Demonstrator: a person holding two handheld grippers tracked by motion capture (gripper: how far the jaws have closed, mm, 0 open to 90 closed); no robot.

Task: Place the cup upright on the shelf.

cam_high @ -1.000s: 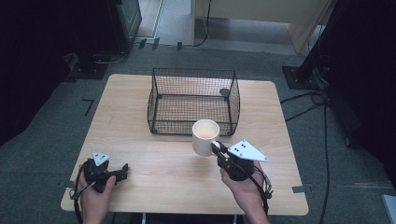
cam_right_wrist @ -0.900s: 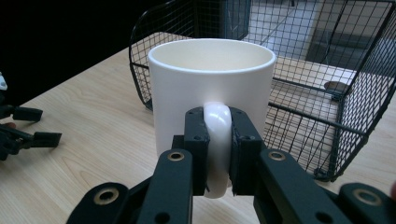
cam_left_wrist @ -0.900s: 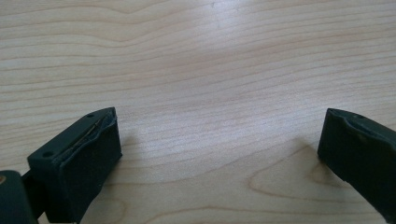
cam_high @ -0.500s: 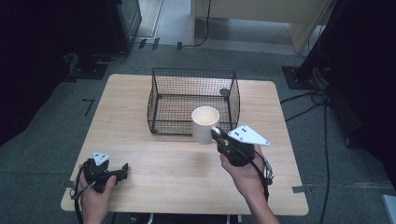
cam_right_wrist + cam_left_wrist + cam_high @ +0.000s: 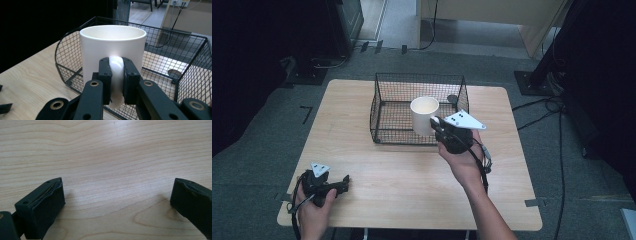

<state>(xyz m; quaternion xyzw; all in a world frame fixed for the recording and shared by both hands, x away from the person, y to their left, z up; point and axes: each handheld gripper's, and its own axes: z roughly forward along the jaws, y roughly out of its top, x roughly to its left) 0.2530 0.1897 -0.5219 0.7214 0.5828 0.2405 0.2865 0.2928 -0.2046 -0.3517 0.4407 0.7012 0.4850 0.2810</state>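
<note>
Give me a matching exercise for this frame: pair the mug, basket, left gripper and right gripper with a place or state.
1 mug
2 wire basket
3 left gripper
4 right gripper

a open above bare wood
b clamped on a white handle
c black mesh, standing on the table
d held up at the basket's near wall

Pairs: 1-d, 2-c, 3-a, 4-b

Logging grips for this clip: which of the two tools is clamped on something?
The right tool, raised at the wire basket, pinches the white mug by its handle. The left tool rests open on the wooden table, holding nothing.
</note>
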